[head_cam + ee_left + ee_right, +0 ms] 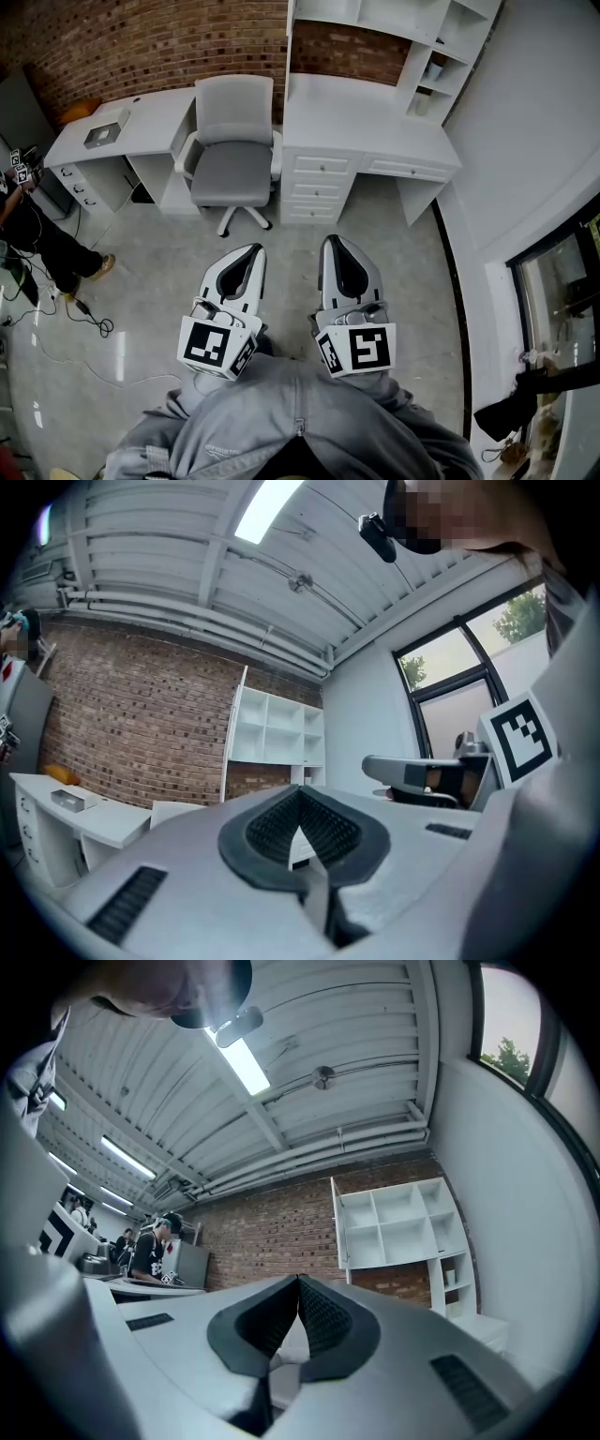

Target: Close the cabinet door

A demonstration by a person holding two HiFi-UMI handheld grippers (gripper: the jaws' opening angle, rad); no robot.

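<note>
Left gripper and right gripper both clamped together, empty, near. Cabinet door open at far wall, left side of cabinet above desk. Risk: closed tips skid off thin door edge, or hard shove makes it rebound.

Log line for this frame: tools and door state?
left tool: shut, empty | right tool: shut, empty | cabinet door: open, untouched | stage: not yet at door

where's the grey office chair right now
In the head view the grey office chair stands upper centre, between the long white desk at its left and the drawer unit at its right, before the brick wall.
</note>
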